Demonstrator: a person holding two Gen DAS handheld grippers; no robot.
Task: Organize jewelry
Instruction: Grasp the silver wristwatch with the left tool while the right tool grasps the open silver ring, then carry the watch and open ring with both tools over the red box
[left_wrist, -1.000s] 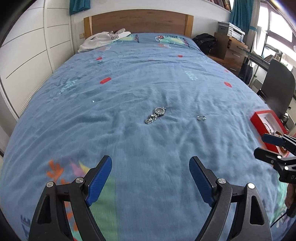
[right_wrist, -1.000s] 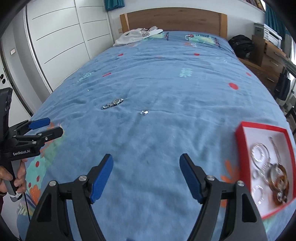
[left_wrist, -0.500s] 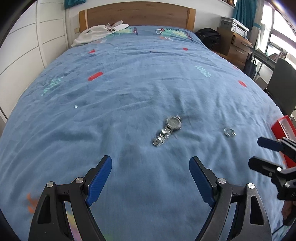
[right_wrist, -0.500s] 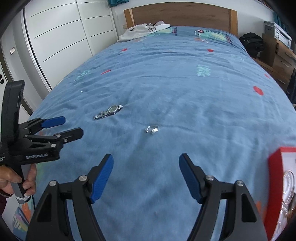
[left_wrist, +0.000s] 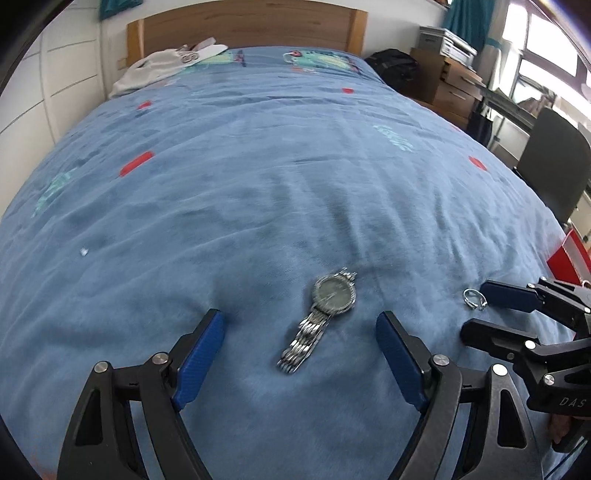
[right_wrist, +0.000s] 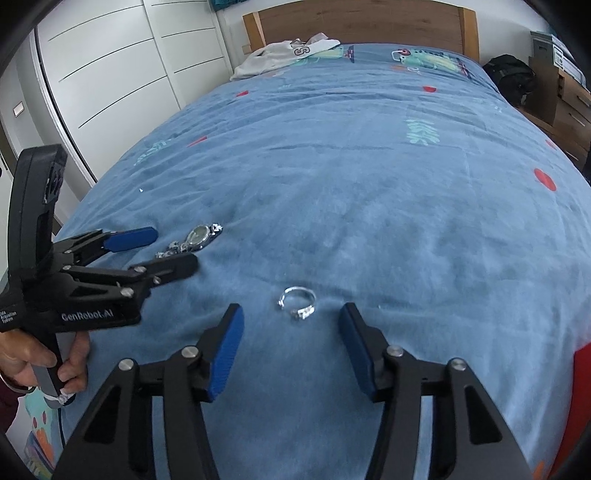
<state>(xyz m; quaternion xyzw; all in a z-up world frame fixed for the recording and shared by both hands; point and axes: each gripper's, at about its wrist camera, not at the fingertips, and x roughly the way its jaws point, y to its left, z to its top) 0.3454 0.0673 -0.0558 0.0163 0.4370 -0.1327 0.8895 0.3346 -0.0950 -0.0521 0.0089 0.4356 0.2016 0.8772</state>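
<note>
A silver wristwatch lies on the blue bedspread, its band lying between the open fingers of my left gripper. A small silver ring lies just ahead of my open, empty right gripper. The watch and the left gripper also show in the right wrist view, the ring and the right gripper in the left wrist view. A red jewelry box sits at the right edge, mostly cut off.
The bed has a wooden headboard and a white garment near it. White wardrobe doors stand to the left. A dark chair and wooden drawers stand to the right.
Both grippers have moved forward and lower over the bedspread. The left one has closed in on the watch, the right one on the ring. The red box has slid out of the right view.
</note>
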